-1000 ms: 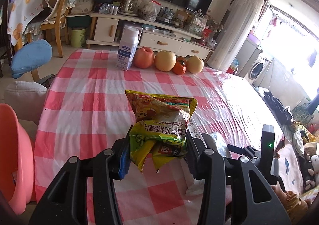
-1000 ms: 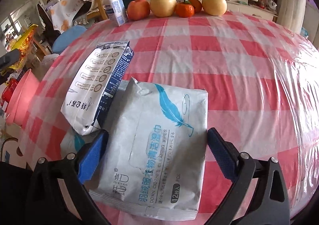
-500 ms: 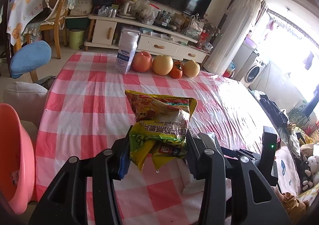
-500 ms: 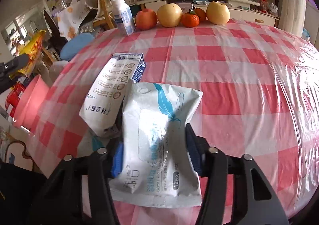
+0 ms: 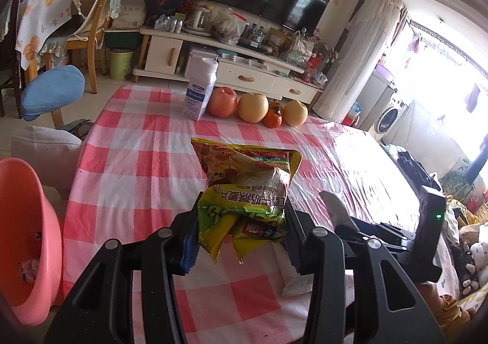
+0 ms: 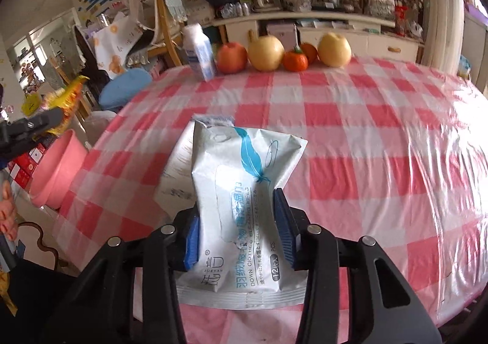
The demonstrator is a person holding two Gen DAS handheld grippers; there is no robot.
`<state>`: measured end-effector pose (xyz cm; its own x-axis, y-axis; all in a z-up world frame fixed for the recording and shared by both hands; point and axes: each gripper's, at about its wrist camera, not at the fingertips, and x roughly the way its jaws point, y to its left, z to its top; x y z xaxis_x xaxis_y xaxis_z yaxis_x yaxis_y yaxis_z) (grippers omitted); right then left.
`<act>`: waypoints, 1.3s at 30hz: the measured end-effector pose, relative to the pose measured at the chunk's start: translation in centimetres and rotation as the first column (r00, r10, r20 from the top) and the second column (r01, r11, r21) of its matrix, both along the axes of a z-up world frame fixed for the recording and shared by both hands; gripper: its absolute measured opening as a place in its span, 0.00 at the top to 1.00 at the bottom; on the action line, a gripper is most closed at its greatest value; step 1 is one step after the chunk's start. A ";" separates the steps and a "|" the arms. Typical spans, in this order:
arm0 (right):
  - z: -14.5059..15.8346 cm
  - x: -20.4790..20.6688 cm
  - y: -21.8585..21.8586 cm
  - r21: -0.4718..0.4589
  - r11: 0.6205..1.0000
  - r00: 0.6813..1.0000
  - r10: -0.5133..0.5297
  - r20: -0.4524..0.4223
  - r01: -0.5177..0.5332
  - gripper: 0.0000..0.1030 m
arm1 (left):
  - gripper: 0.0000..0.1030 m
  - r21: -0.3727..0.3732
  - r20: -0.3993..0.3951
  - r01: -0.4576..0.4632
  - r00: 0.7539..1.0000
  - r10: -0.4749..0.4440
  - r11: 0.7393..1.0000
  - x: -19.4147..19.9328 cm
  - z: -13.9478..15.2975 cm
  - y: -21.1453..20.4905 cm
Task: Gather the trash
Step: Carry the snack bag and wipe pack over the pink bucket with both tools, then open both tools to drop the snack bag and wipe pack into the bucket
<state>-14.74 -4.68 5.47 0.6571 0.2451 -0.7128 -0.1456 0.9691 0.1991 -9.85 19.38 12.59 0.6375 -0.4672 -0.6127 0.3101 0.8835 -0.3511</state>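
Note:
My left gripper (image 5: 241, 237) is shut on a bunch of yellow snack wrappers (image 5: 247, 179), held above the red-checked table (image 5: 137, 161). A pink bin (image 5: 27, 237) with a few scraps inside stands off the table's left edge, below that gripper. My right gripper (image 6: 238, 237) has its jaws closing on a white wet-wipes pack (image 6: 244, 176). Both blue pads press its sides, and the pack is raised off the cloth. A second white packet (image 6: 177, 167) lies just behind and left of it, partly hidden. The pink bin (image 6: 58, 170) shows far left.
A milk carton (image 5: 198, 94) and a row of fruit (image 5: 253, 106) stand at the table's far edge. A blue stool (image 5: 52, 91) and a wooden chair are beyond the left side. Plastic film covers the cloth (image 6: 396, 146) on the right.
The right jaws have come in from wide apart onto the wipes pack and lifted it off the table. The left gripper keeps its wrappers and has barely shifted.

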 end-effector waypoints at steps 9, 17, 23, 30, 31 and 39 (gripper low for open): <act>6.2 0.1 6.7 0.075 0.986 0.981 0.140 0.132 -0.151 0.57 | 0.54 -0.035 0.036 -0.082 0.996 0.084 0.996 -0.7 1.4 3.6; 9.8 2.1 16.7 0.242 0.895 0.925 0.341 0.167 -0.374 0.57 | 0.54 -0.095 0.037 -0.302 0.951 0.307 0.949 -1.5 2.2 12.1; 10.7 4.0 26.1 0.286 0.821 0.869 0.462 0.174 -0.494 0.56 | 0.54 -0.110 -0.034 -0.519 0.854 0.518 0.848 -2.2 0.8 19.6; 9.4 6.7 35.3 0.239 0.805 0.840 0.518 0.159 -0.542 0.47 | 0.27 -0.199 -0.182 -0.712 0.702 0.689 0.673 -2.9 -2.2 26.8; 8.9 7.1 35.9 0.229 0.812 0.843 0.515 0.154 -0.537 0.39 | 0.25 -0.197 -0.205 -0.737 0.675 0.708 0.646 -3.1 -2.7 27.5; 5.2 7.1 34.2 0.239 0.869 0.901 0.424 0.094 -0.434 0.17 | 0.12 -0.203 -0.232 -0.770 0.638 0.735 0.604 -2.8 -3.5 28.6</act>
